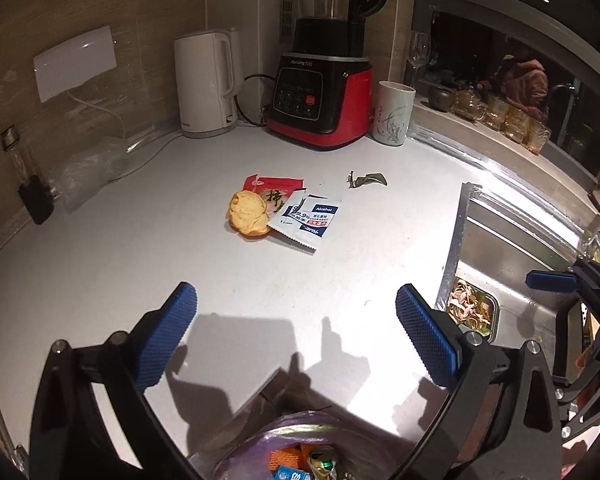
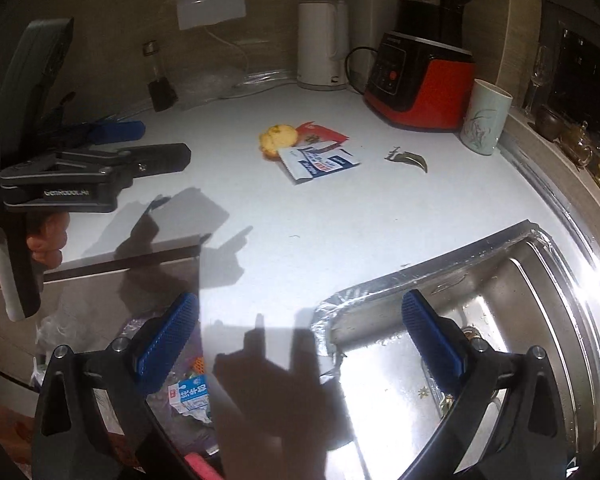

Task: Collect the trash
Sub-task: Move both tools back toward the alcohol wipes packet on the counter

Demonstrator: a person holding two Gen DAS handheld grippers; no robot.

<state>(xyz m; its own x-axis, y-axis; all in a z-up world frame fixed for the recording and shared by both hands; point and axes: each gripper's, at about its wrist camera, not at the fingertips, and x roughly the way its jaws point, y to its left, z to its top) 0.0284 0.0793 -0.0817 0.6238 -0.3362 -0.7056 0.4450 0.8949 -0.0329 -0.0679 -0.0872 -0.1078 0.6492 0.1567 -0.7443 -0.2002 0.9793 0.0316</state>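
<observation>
On the white counter lie an orange peel, a red wrapper, a white alcohol-wipe packet overlapping both, and a small dark leaf scrap. The same pile shows in the right wrist view: peel, packet, scrap. My left gripper is open and empty, well short of the pile, above a purple-lined trash bag holding wrappers. My right gripper is open and empty over the counter edge by the sink. The left gripper appears at the left of that view.
A white kettle, a red and black blender and a cup stand at the back. A steel sink with a food-scrap strainer is at the right. A small bottle stands at the left wall.
</observation>
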